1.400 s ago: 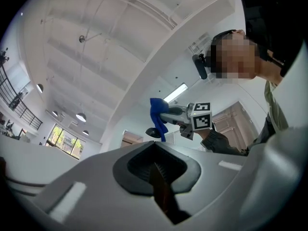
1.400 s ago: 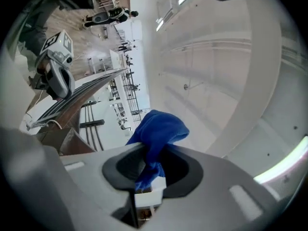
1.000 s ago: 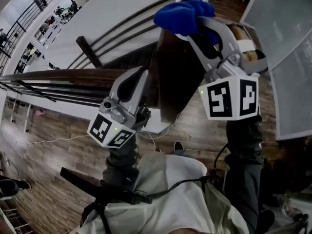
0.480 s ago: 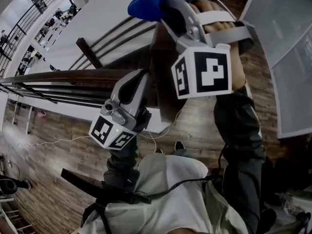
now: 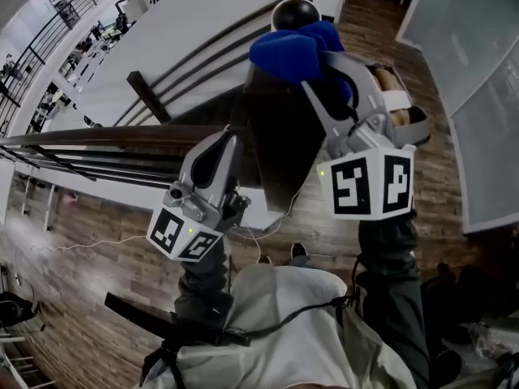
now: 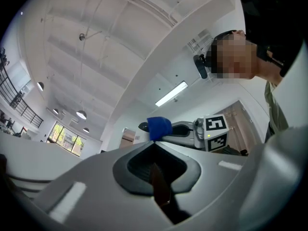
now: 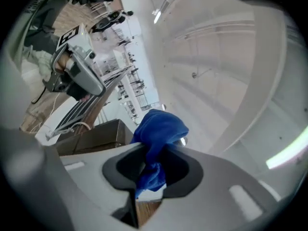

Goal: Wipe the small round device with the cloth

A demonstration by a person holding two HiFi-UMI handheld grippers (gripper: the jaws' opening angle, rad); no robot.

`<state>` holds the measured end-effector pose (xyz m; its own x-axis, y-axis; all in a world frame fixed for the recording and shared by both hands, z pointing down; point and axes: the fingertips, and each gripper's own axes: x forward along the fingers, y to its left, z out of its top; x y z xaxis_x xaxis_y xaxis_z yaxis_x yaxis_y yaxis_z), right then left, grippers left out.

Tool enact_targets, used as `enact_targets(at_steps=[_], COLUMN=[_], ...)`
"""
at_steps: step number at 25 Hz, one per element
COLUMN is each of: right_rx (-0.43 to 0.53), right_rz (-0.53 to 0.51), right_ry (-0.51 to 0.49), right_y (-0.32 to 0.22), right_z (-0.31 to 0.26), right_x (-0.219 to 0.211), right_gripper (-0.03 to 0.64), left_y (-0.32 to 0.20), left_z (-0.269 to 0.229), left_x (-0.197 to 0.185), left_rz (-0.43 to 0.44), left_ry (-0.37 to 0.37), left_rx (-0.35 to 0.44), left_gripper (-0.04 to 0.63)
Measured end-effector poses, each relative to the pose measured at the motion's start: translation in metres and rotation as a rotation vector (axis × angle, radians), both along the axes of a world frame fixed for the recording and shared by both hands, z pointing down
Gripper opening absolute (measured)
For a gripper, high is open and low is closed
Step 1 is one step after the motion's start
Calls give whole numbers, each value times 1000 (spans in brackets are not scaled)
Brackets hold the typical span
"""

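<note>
The small round black device (image 5: 294, 12) sits on top of a tall dark wooden stand (image 5: 280, 136). Just below it in the head view is the bunched blue cloth (image 5: 296, 51), with my right gripper (image 5: 315, 65) shut on it. The cloth touches or nearly touches the device's near side. In the right gripper view the cloth (image 7: 156, 138) fills the gap between the jaws. My left gripper (image 5: 226, 138) is shut and holds nothing, lower left beside the stand. Its own view shows the cloth (image 6: 159, 127) and an edge of the device (image 6: 143, 127) ahead.
A dark wooden railing (image 5: 97, 128) with metal bars runs left of the stand, with a drop to a lower floor beyond it. A thin white cable (image 5: 97, 235) trails over the wooden floor. The person's torso (image 5: 284, 322) fills the bottom of the head view.
The right gripper swung left with the cloth over the device, then came back right and toward me. The device's top now shows above the cloth. The left gripper barely moved.
</note>
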<state>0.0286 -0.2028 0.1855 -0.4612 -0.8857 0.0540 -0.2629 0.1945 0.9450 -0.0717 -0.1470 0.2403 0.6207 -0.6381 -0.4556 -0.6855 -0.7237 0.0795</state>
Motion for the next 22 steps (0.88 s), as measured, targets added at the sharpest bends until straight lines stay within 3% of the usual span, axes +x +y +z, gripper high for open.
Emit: enact_targets(at_steps=[6, 9, 16, 22], right_rx=[99, 79, -32, -41], right_rz=[-160, -145, -78, -149], right_ry=[-588, -748, -868, -875], right_y=[72, 84, 75, 77], right_z=[-29, -16, 30, 26], right_x=[44, 66, 94, 86], right_gripper=[92, 92, 91, 91], left_y=[5, 3, 2, 4], left_z=[-4, -1, 1, -5], left_x=[17, 37, 65, 62], left_rz=[37, 77, 117, 68], left_ry=[3, 4, 10, 18], left_rx=[-17, -25, -21, -10], left_gripper=[2, 2, 2, 2])
